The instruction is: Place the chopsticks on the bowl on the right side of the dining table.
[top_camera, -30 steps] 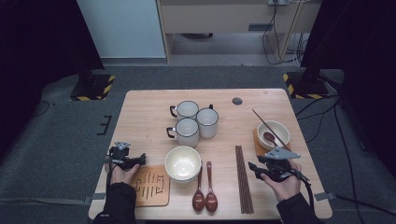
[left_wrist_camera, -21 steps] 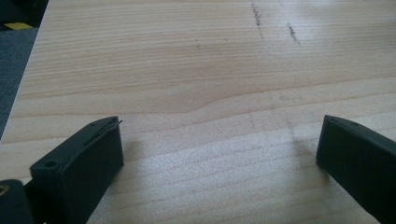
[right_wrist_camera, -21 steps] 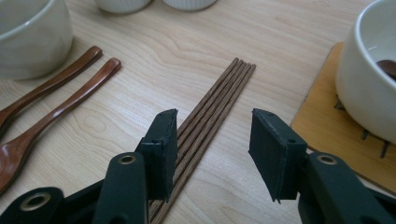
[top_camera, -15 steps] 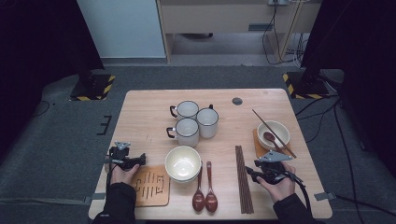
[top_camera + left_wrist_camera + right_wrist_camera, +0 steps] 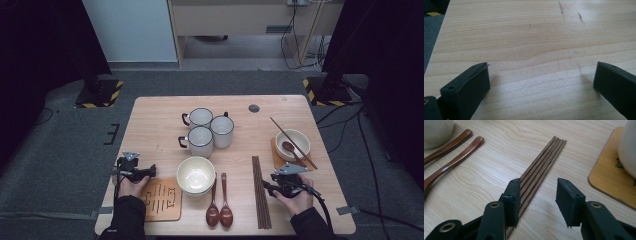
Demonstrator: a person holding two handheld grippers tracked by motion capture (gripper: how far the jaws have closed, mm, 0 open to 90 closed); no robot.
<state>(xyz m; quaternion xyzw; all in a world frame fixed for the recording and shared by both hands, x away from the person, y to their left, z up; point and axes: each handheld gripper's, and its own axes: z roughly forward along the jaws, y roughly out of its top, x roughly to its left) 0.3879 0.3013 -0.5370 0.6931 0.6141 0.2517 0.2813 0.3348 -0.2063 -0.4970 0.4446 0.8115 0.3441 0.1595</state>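
A bundle of several dark wooden chopsticks (image 5: 261,192) lies lengthwise on the table, right of centre. My right gripper (image 5: 271,188) is low over its near half, coming in from the right. In the right gripper view the chopsticks (image 5: 541,165) run up between the jaws, and the left jaw sits over the bundle's edge. The right gripper (image 5: 539,186) is open; its jaws have just been closing, and the pads do not press on the sticks. My left gripper (image 5: 150,171) rests at the table's left side, open (image 5: 541,72) over bare wood.
Two wooden spoons (image 5: 220,200) lie left of the chopsticks, below a cream bowl (image 5: 196,175). Three white mugs (image 5: 207,130) stand mid-table. A bowl with a spoon and chopsticks (image 5: 293,145) sits on a coaster (image 5: 609,177) at the right. A slotted wooden coaster (image 5: 161,199) lies near the left hand.
My right gripper has sunk and shifted left, nearer the chopsticks, with its jaws narrower than before. The left gripper has stayed put.
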